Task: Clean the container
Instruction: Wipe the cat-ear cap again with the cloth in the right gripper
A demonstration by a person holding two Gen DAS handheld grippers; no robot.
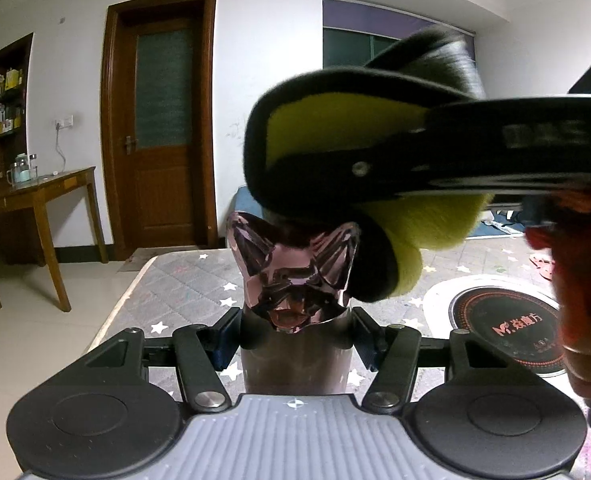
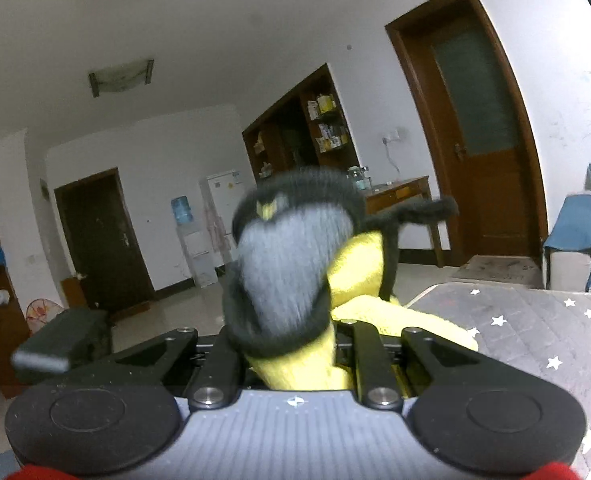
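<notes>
My left gripper [image 1: 295,340] is shut on a metal container [image 1: 295,364], its pads pressing both sides of the cylindrical body. The container stands upright and carries a pink faceted cat-head top [image 1: 295,272]. From the right, my right gripper [image 1: 375,140] reaches in level above that top, blurred and shut on a yellow, grey and black cloth [image 1: 327,132]. The cloth's lower fold hangs at the right ear of the cat head; whether they touch is unclear. In the right wrist view the bunched cloth [image 2: 287,264] fills the right gripper [image 2: 291,356] and hides the container.
A grey star-patterned mat [image 1: 183,280] covers the surface below. An induction cooker [image 1: 503,328] sits on it at the right. A red-sleeved hand [image 1: 583,280] is at the right edge. A wooden side table [image 1: 39,188] and a door [image 1: 163,120] stand behind.
</notes>
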